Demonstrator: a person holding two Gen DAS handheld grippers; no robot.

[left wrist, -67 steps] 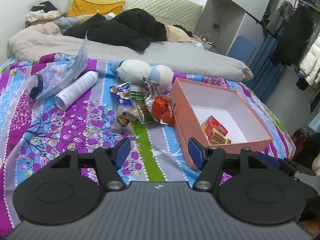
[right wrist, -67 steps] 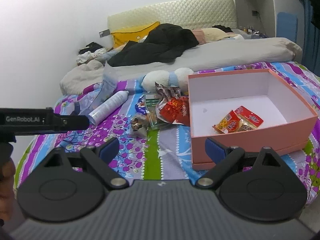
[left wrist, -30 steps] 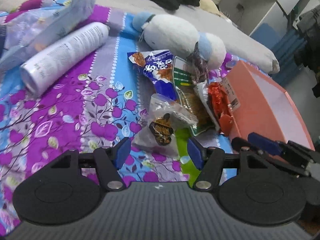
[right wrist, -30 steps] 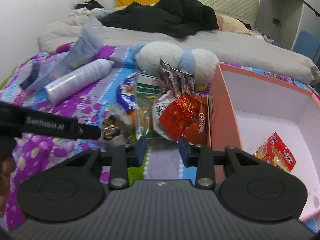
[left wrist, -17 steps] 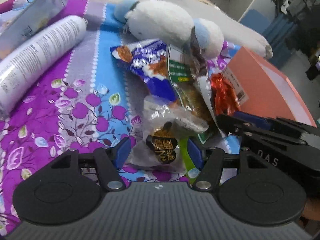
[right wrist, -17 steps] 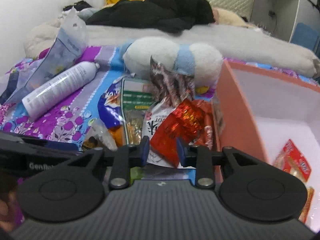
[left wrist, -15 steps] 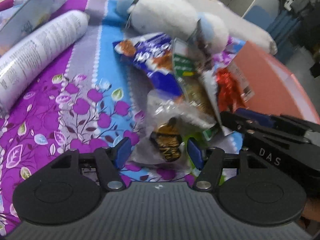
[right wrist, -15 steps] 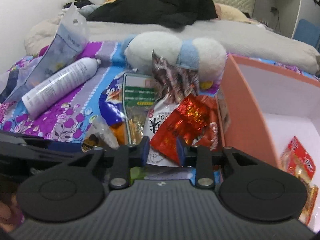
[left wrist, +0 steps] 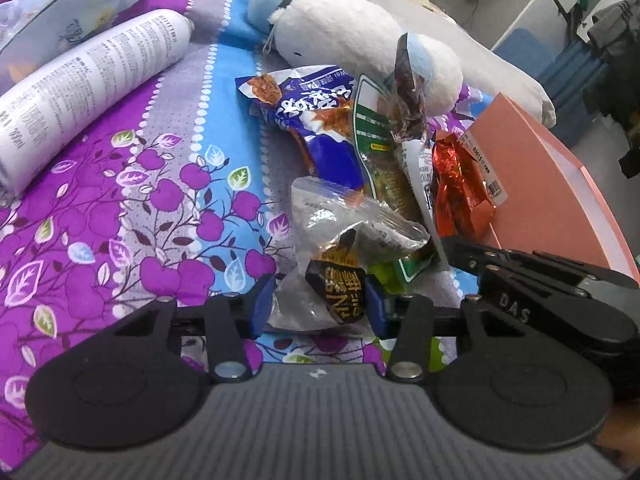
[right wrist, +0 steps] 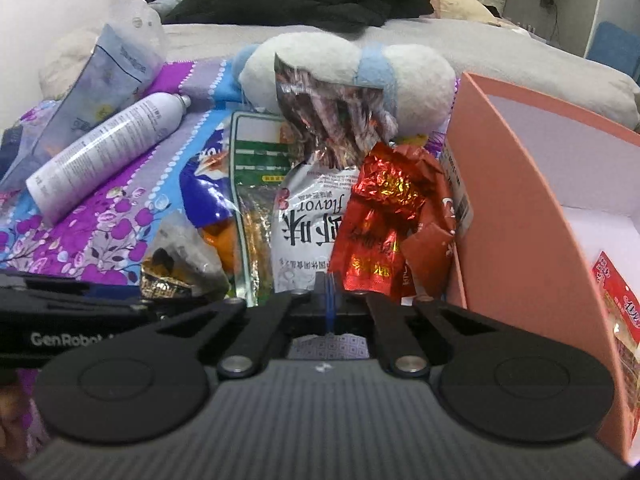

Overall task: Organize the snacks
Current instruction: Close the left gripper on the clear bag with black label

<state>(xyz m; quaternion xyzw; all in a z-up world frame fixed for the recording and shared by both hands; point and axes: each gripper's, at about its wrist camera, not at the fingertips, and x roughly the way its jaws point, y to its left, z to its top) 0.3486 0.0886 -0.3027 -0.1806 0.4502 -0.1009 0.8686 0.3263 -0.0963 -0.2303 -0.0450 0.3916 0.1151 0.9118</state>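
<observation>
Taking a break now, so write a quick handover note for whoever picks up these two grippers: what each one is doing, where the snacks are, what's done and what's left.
Left gripper: jaws have just been closing, pads now against the clear snack packet, which lies on the bedspread.
Right gripper: shut, tips at the lower edges of the white packet and the red foil packet; cannot tell whether it pinches either.
Done: one red-and-yellow packet lies in the pink box.
Left: the clear, white and red foil packets, plus the blue packet and the green packet, all piled beside the box.
</observation>
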